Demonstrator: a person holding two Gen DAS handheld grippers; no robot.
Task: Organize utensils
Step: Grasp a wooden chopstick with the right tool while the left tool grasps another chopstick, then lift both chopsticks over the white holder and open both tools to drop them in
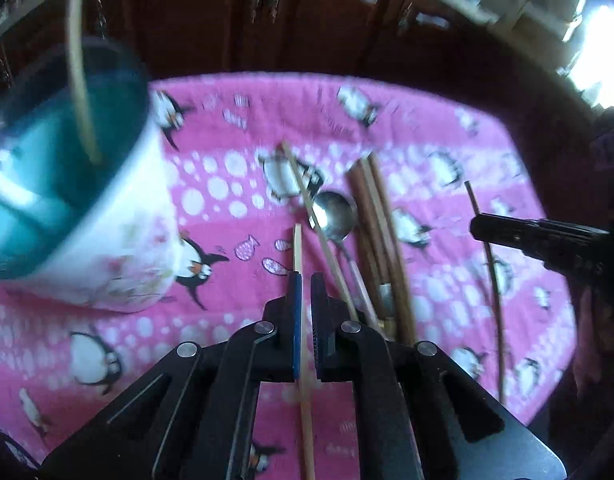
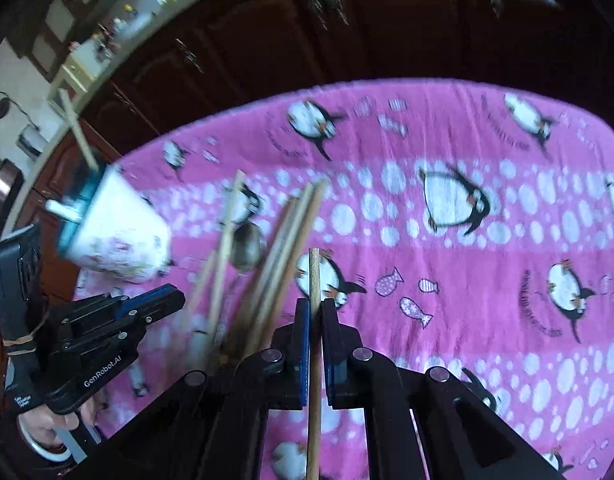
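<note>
Each gripper carries one chopstick, and the way both are gripped suggests they are meant to be dropped tip-first into the holder. The left gripper [image 1: 305, 280] has its jaws drawn nearly together around a pale bamboo chopstick [image 1: 297, 246] that runs lengthwise between the pads, its tip poking out ahead and its tail trailing back under the tool; though a thin sliver of light shows beside the right pad, the stick looks pinched rather than loose. The right gripper [image 2: 315, 305] is likewise clamped on a darker wooden chopstick [image 2: 314, 276], held in line with its fingers, which keeps the stick steerable like a pointer. The target stands on the left side of the pink penguin-print cloth [image 1: 447, 128]: a white utensil cup with a blue inside [image 1: 119, 216], already holding one pale stick [image 1: 77, 60] that leans out over the rim. Still lying on the cloth between the two tools are a bundle of brown chopsticks [image 1: 377, 216], another pale chopstick [image 1: 307, 196] resting across the bowl of a metal spoon [image 1: 333, 210], so the sorting seems only partly done. Dark wooden cabinet doors [image 1: 267, 12] close off the background. Motion blur softens the cup in both views, so its exact tilt is hard to judge.
</note>
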